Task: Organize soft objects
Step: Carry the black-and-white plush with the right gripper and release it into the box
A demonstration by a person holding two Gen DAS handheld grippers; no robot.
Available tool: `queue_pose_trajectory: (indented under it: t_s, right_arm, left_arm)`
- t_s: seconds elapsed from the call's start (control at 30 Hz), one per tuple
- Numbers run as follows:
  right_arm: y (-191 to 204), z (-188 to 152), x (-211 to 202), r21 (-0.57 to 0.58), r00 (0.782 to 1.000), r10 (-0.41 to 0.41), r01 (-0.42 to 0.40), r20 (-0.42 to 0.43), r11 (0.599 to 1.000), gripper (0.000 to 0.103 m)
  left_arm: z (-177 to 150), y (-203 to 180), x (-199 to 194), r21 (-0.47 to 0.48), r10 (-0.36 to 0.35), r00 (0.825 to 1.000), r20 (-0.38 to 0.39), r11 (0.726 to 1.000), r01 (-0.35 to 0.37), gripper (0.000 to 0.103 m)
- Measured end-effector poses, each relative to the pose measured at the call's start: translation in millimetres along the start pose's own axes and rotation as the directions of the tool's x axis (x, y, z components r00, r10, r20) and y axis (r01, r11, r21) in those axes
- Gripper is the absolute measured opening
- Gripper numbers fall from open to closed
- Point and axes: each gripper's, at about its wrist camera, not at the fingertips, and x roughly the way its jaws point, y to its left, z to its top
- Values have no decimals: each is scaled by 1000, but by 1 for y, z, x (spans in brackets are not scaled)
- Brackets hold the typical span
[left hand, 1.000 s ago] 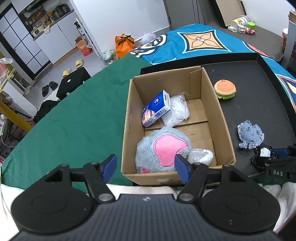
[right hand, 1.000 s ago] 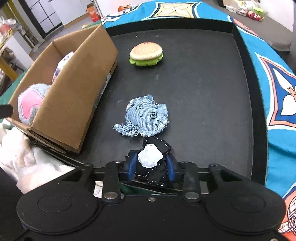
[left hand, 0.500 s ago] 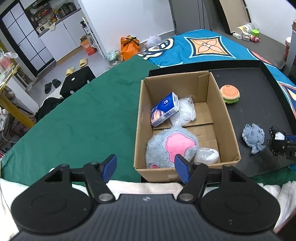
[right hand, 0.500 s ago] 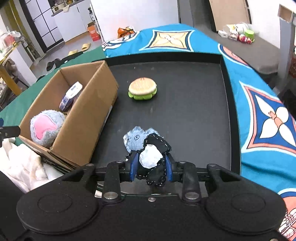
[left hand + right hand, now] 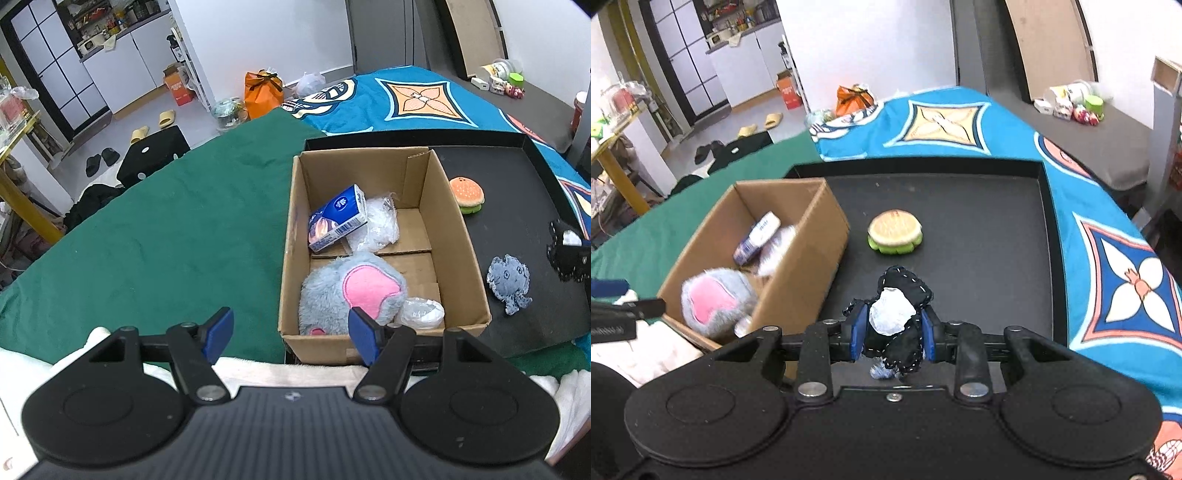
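Note:
My right gripper is shut on a black fabric toy with a white patch, held above the black tray. It also shows at the right edge of the left wrist view. A cardboard box holds a grey and pink plush, a blue tissue pack and plastic bags. A burger toy and a denim toy lie on the tray. My left gripper is open and empty in front of the box.
A green cloth covers the surface left of the box. A blue patterned cloth lies right of and behind the tray. White fabric lies at the near edge under my left gripper.
My right gripper has risen from the tray with the black toy, leaving the denim toy behind. My left gripper has drawn back and up from the box.

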Motion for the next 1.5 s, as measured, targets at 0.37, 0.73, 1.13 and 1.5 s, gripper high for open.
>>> queue_pose_trajectory:
  t_s: [0.37, 0.73, 1.13, 1.5]
  right_arm:
    - [25, 26, 1, -34, 999, 11, -10, 30, 999, 31]
    - [57, 44, 14, -86, 998, 8, -3, 57, 996, 31]
    - [91, 57, 31, -166, 998, 0, 9, 59, 986, 31]
    - [114, 72, 43, -219, 997, -2, 18, 74, 975, 32]
  left_arm:
    - [-4, 10, 15, -39, -41, 999, 2, 998, 41, 67]
    - [-9, 22, 32, -115, -75, 997, 8, 990, 76, 57]
    - [-12, 30, 43, -166, -94, 996, -7, 982, 91, 17]
    - [-15, 40, 46, -213, -134, 991, 17, 968, 134, 8]
